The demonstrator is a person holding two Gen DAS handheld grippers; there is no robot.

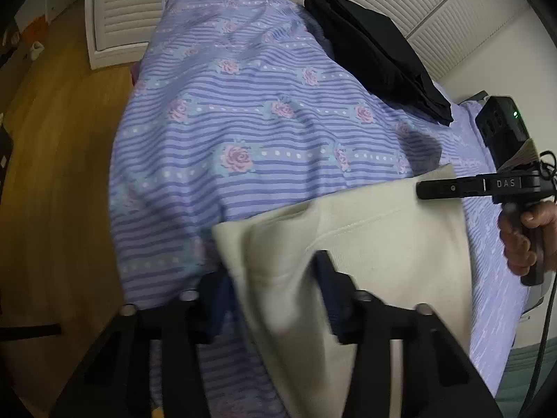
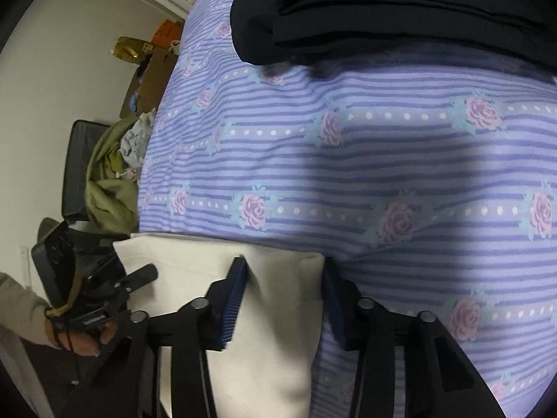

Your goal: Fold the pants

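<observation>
The cream pants [image 1: 365,244] are laid on the bed [image 1: 243,122], at its near edge, well apart from the black folded garment [image 1: 376,48] at the far side. The left gripper [image 1: 271,275] and the right gripper [image 2: 282,278] are each closed on a corner of the pants' far edge, cloth pinched between the fingers. A fold is judged to be starting; next, both corners need lifting together and carrying evenly across.
</observation>
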